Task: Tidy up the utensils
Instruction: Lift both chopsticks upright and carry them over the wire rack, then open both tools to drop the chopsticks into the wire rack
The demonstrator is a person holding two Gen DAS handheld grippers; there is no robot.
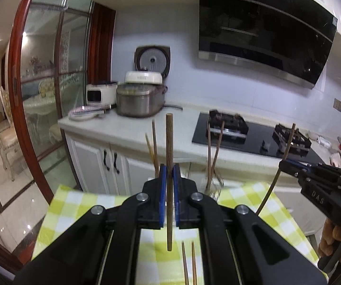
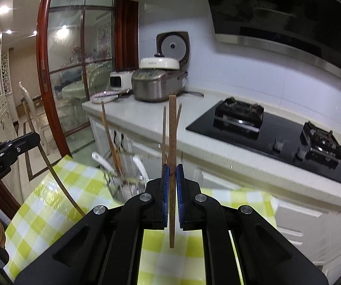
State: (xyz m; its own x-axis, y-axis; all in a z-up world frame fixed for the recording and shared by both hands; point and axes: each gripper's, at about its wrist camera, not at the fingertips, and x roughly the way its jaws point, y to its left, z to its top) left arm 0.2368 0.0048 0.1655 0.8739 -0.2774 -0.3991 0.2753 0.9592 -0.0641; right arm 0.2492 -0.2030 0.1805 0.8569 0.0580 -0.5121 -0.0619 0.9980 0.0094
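Holding one chopstick per side, mid-transfer. Left tongs [image 1: 169,178] clamped on a dark wooden chopstick [image 1: 169,147], upright, sticking out above and below the pads. Right tongs [image 2: 172,178] clamped the same way on a lighter speckled chopstick [image 2: 172,130], also upright.

Ahead of both tongs, near the far edge of the checkered counter [image 2: 51,190], sits a wire utensil holder [image 2: 122,185] with several chopsticks [image 2: 109,137] already standing in it, leaning at angles. Motion blur there, so rim details unclear. Two more chopsticks [image 1: 189,266] lie flat on the cloth just below the left tongs.

My read: pick is done on both sides, drop-off pending. Next move calls for carrying each stick forward over the holder, keeping it vertical, lowering the bottom tip inside the rim, then releasing. Go one side at a time; the two tongs are close together and the standing sticks could snag. The loose pair on the cloth comes after.
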